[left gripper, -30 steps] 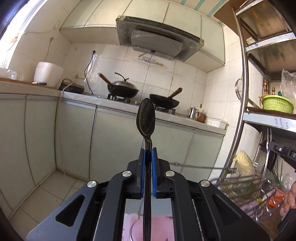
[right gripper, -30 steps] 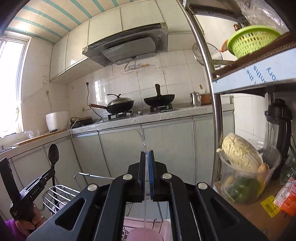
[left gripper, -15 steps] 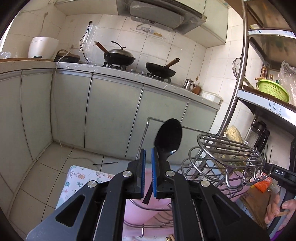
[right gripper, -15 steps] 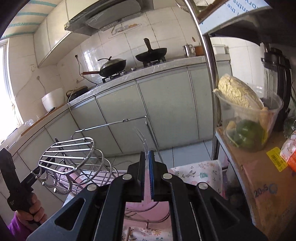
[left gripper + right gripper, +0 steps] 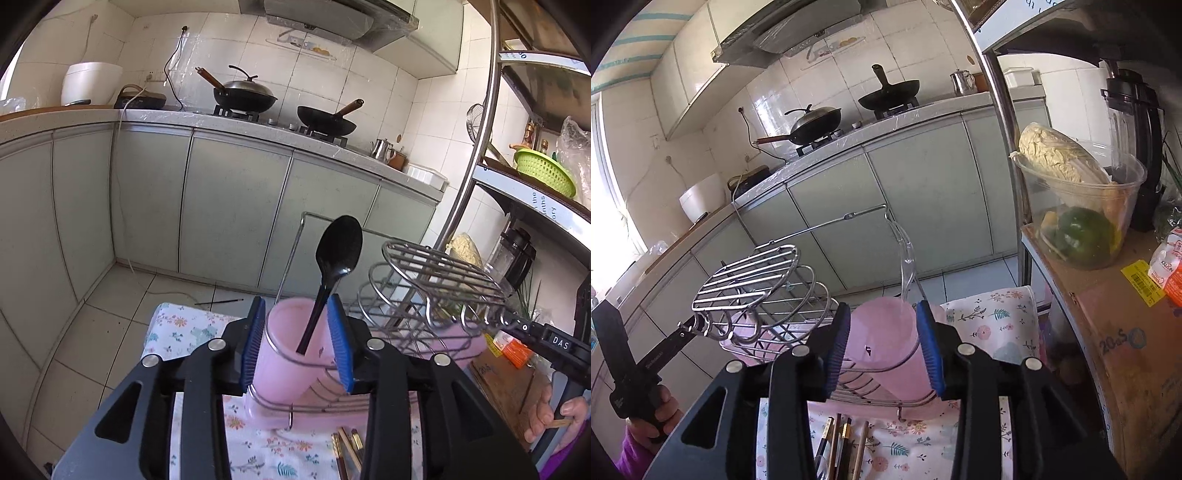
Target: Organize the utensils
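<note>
Two grippers hang spread wide with nothing between their pads, each over a pink cup in the wire rack (image 5: 436, 273). Between the left gripper (image 5: 297, 343)'s blue fingers the pink cup (image 5: 288, 354) holds the black spoon (image 5: 334, 266) leaning upright. Ahead of the right gripper (image 5: 884, 343) a clear plastic spoon (image 5: 907, 264) stands in its pink cup (image 5: 886, 332); chopsticks (image 5: 842, 446) lie below the fingers.

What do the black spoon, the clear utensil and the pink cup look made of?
Black spoon: glossy plastic, judging by its highlights. Clear utensil: transparent plastic, since the cabinets show through. Pink cup: matte, slightly translucent plastic, held in a shiny metal wire rack.
</note>
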